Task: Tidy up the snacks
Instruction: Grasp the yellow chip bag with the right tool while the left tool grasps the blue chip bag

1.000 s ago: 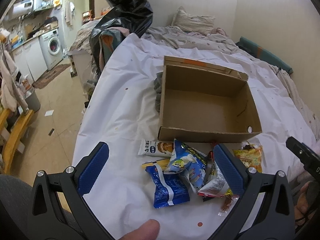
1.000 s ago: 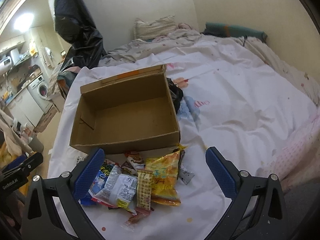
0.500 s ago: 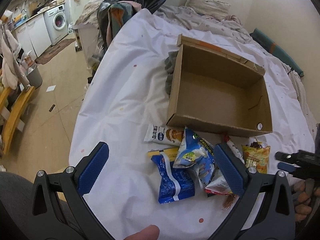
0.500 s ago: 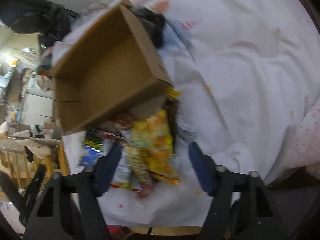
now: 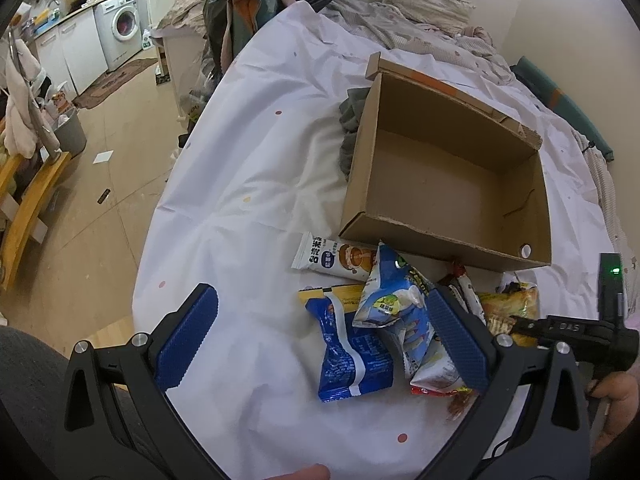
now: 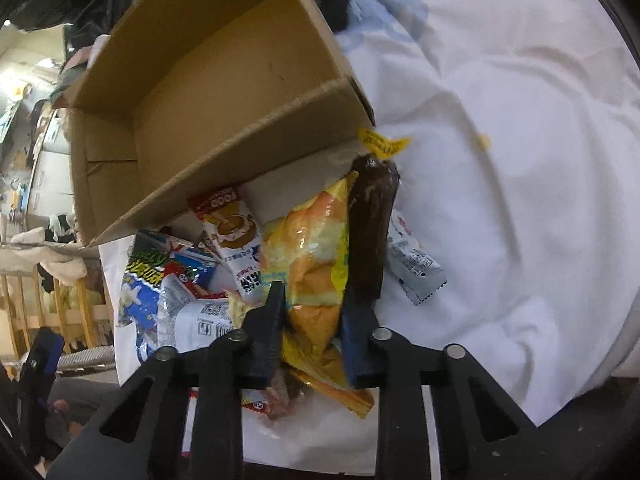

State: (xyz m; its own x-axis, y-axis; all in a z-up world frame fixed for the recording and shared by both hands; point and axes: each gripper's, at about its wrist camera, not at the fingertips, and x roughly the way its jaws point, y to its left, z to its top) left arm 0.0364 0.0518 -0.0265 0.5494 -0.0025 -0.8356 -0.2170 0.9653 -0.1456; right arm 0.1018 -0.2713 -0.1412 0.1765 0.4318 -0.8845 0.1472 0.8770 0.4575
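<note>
An empty cardboard box [image 5: 448, 184] lies on the white bed sheet; in the right wrist view the box [image 6: 224, 92] is at upper left. A pile of snack packets lies in front of it: a blue packet [image 5: 352, 356], a blue-white bag [image 5: 394, 300] and a white bar [image 5: 336, 258]. My right gripper [image 6: 312, 312] is shut on the yellow-orange snack bag [image 6: 316, 248], which still lies in the pile beside a dark brown sausage stick [image 6: 370, 224]. My left gripper [image 5: 320, 336] is open and empty, hovering over the pile's left side.
A grey cloth [image 5: 350, 128] lies against the box's left wall. The bed edge drops to a wooden floor [image 5: 92, 216] on the left. A black bag and clothes pile [image 5: 256, 4] stands behind. White sheet [image 6: 520, 152] spreads to the right of the snacks.
My right gripper dropped onto the pile and shut on the yellow-orange bag. My left gripper tilted down and shifted slightly, still open.
</note>
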